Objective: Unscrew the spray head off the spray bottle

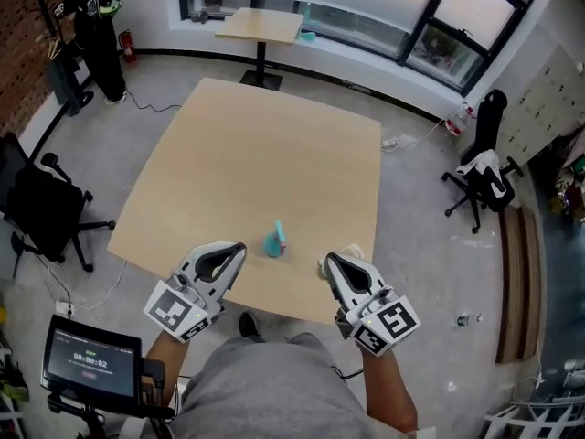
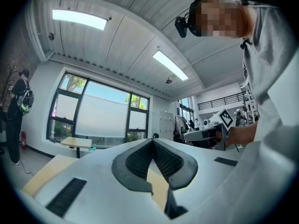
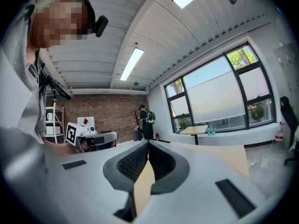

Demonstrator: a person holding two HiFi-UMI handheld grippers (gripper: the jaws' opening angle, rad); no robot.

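A small teal spray bottle (image 1: 275,240) with a pale spray head sits on the light wooden table (image 1: 256,163) near its front edge. My left gripper (image 1: 239,248) hangs at the front edge, a little left of the bottle, shut and holding nothing. My right gripper (image 1: 330,260) is at the edge to the bottle's right, also shut and holding nothing. In the left gripper view the jaws (image 2: 152,140) meet tip to tip and point above the table. The right gripper view shows its jaws (image 3: 147,143) pressed together the same way. Neither gripper view shows the bottle.
A small white object (image 1: 352,250) lies at the table edge by the right gripper. Black office chairs stand at the left (image 1: 41,210) and right (image 1: 483,176). A smaller table (image 1: 260,27) stands by the window. A person (image 1: 96,16) stands at the far left. A screen (image 1: 91,362) sits low left.
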